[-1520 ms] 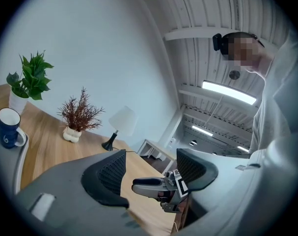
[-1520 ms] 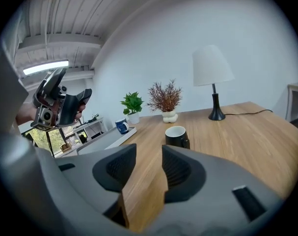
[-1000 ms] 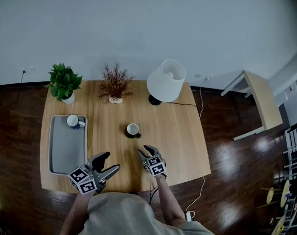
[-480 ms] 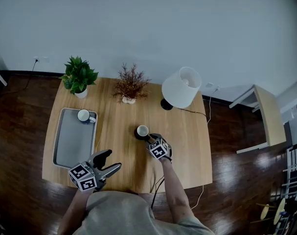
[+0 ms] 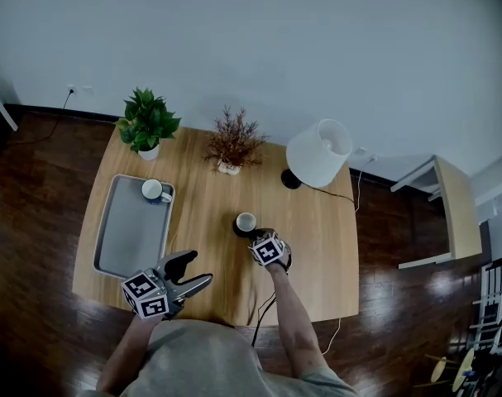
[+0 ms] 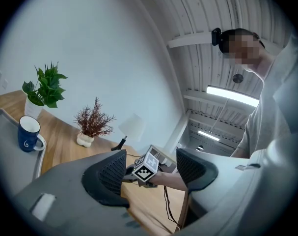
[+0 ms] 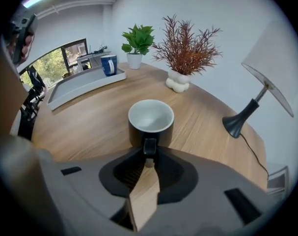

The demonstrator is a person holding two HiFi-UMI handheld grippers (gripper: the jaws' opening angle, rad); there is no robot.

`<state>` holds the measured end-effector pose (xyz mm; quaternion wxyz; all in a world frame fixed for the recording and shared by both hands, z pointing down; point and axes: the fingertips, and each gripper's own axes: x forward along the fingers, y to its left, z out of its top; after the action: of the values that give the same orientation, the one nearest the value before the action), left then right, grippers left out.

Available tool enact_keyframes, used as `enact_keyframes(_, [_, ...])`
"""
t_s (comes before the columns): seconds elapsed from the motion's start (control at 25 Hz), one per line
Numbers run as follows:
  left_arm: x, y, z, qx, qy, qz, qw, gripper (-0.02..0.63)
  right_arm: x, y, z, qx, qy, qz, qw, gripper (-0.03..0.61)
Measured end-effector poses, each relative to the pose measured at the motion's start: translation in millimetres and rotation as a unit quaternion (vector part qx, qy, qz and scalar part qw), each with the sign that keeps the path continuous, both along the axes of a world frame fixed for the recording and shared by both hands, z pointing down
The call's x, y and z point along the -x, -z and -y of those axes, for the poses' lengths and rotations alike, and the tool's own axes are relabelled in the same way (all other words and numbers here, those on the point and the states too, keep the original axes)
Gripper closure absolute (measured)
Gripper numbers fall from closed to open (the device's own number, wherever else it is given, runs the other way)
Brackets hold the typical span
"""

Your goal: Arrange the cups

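A black cup [image 5: 246, 222] with a white inside stands near the middle of the wooden table [image 5: 317, 271]. My right gripper [image 5: 253, 235] points down at it from the near side. Its jaws are closing, and the pads pinch the cup's handle [image 7: 149, 146] in the right gripper view, where the cup [image 7: 150, 118] stands upright. A blue cup [image 5: 154, 190] stands at the far end of the grey tray [image 5: 126, 238] on the left. My left gripper [image 5: 193, 273] hovers level at the table's near edge, open [image 6: 151, 168] with nothing between its jaws.
Along the far edge stand a green potted plant [image 5: 147, 122], a dried red plant in a white vase [image 5: 234, 145] and a white-shaded lamp [image 5: 319, 153] with a cable trailing off the right side. A small side table [image 5: 453, 205] stands on the dark floor to the right.
My right gripper moved forward and down to the black cup, and its jaws went from wide apart to pinched on the handle. The left gripper stayed at the near edge.
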<state>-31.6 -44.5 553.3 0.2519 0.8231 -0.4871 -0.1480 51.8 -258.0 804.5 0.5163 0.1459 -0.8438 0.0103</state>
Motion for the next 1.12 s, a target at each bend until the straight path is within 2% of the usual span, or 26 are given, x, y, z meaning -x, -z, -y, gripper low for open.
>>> enact_keyframes(0.12, [1, -1, -2, -0.002, 0.000, -0.005, 1.0000, 0.305, 2, -1, -15, 0.039, -0.011, 0.032, 0.999, 0.495])
enact_keyframes(0.28, [7, 0, -5, -0.005, 0.005, -0.014, 0.9999, 0.305, 19, 2, -45, 0.116, -0.019, 0.087, 0.989, 0.495])
enact_keyframes(0.48, [19, 1, -8, -0.014, 0.018, -0.024, 0.9994, 0.305, 69, 16, -89, 0.217, 0.004, 0.157, 0.964, 0.495])
enact_keyframes(0.6, [29, 2, -12, -0.020, 0.028, -0.029, 0.9990, 0.305, 107, 33, -112, 0.250, 0.038, 0.195, 0.948, 0.495])
enact_keyframes(0.68, [37, 1, -15, -0.021, 0.035, -0.030, 0.9987, 0.305, 138, 47, -126, 0.238, 0.081, 0.204, 0.946, 0.495])
enact_keyframes(0.84, [54, -3, -25, -0.018, 0.054, -0.032, 0.9979, 0.305, 207, 63, -146, 0.151, 0.187, 0.186, 0.953, 0.495])
enact_keyframes(1.0, [70, -5, -38, -0.016, 0.074, -0.036, 0.9965, 0.305, 263, 50, -167, 0.077, 0.268, 0.134, 0.951, 0.495])
enact_keyframes(1.12, [81, -4, -46, -0.019, 0.089, -0.039, 0.9951, 0.305, 284, 36, -175, 0.035, 0.309, 0.089, 0.946, 0.495])
